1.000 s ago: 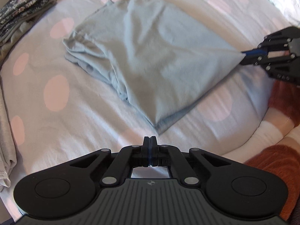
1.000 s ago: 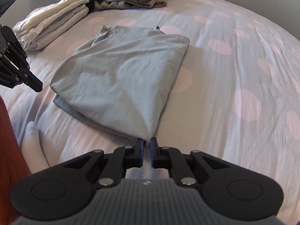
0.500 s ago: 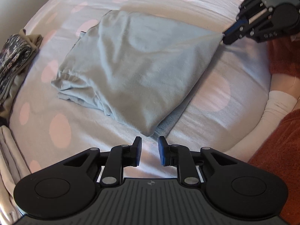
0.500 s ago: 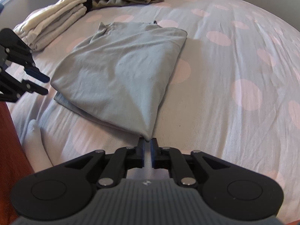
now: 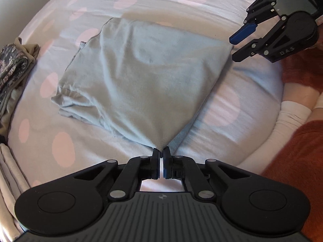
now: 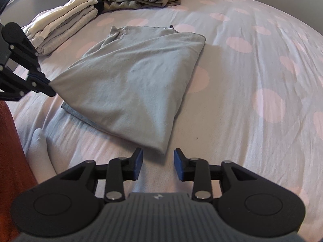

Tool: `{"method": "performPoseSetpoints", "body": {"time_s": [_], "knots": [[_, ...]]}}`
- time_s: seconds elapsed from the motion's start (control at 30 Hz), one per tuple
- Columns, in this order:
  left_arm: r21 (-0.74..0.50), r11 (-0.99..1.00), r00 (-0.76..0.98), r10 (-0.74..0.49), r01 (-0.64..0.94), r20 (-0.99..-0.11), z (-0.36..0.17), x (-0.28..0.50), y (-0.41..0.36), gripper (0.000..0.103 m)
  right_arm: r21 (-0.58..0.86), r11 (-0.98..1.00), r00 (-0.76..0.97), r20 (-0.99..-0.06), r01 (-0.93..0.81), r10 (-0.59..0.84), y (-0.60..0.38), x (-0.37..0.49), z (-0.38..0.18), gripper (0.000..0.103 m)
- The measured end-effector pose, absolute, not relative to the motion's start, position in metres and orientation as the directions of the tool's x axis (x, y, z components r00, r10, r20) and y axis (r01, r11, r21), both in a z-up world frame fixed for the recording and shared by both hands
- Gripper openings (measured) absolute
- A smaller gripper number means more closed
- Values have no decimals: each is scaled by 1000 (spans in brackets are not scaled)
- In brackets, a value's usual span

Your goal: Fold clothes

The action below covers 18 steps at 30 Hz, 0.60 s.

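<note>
The folded shirt [image 5: 141,80] lies on the bed [image 5: 242,4]. The left claw [image 5: 161,156] is pressed together, pinching the shirt's near corner. The right claw [image 6: 158,161] is opening, its pads spread just beside the shirt's other corner, gripping nothing

The patterned pile [image 5: 10,68] is cut off at the left edge; the cream pile [image 5: 8,173] runs out of view too.

folded pale-blue garment [image 5: 145,76], flat on bed
</note>
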<state>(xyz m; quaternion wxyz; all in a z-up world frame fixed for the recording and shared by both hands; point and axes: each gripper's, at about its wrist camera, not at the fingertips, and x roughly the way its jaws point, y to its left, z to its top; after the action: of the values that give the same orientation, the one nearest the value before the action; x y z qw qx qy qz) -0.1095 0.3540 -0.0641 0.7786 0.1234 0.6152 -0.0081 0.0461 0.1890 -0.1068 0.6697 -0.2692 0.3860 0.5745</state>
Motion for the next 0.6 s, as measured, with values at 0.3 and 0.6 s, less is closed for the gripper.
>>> {"method": "performPoseSetpoints", "body": {"time_s": [0.3, 0.6], "knots": [[106, 985, 156, 85, 133, -984, -96, -109, 360, 1, 31, 171, 68, -836, -985, 544, 197, 43, -114, 8], [75, 988, 47, 69, 132, -996, -119, -102, 360, 0, 39, 205, 65, -876, -978, 479, 201, 50, -121, 5]]}}
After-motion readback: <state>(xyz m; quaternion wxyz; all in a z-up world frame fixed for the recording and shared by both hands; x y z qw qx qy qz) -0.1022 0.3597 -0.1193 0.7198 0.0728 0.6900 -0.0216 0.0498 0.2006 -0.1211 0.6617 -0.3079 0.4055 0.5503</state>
